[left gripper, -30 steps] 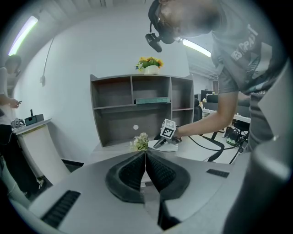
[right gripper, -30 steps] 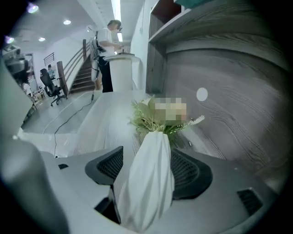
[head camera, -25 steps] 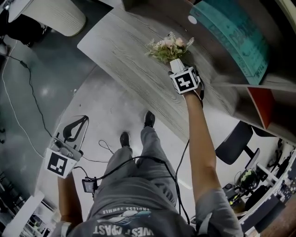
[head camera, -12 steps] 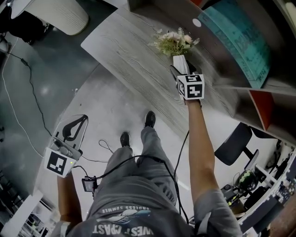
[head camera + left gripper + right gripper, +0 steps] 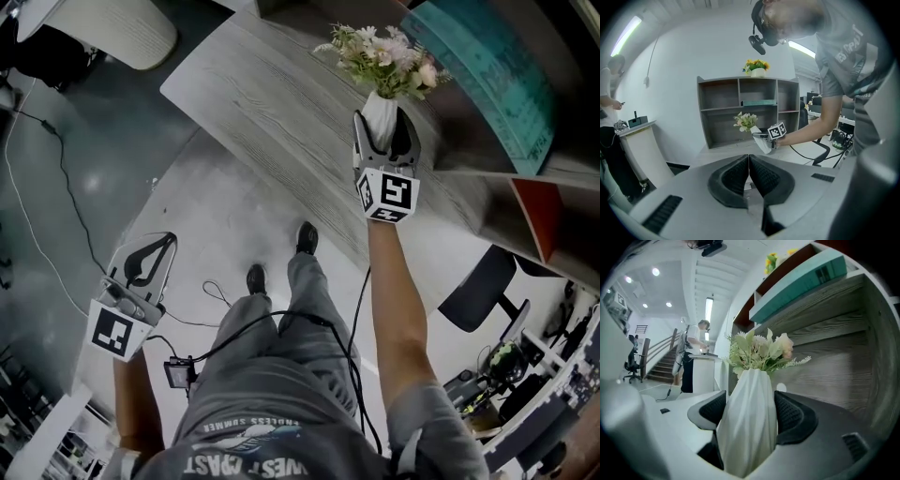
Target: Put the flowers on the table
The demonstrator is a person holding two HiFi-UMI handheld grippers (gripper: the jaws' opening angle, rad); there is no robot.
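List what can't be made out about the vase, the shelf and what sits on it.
- White vase bottom: in the right gripper view it is sunk between the pads of the right tongs, and in the head view the gripper covers it. Whether it touches the table can't be told.
- Teal box print: head view, too small and blurred to read.
- Yellow flowers atop the shelf: left gripper view, too small for detail.

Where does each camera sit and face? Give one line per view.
Head view: on the person's head, facing steeply down at the grey table, legs and both arms.
Left gripper view: on the left gripper, facing the shelf unit over its shut jaws; the person's torso shows.
Right gripper view: on the right gripper, facing the white vase clamped in its jaws.
Shared: all three show the flowers.
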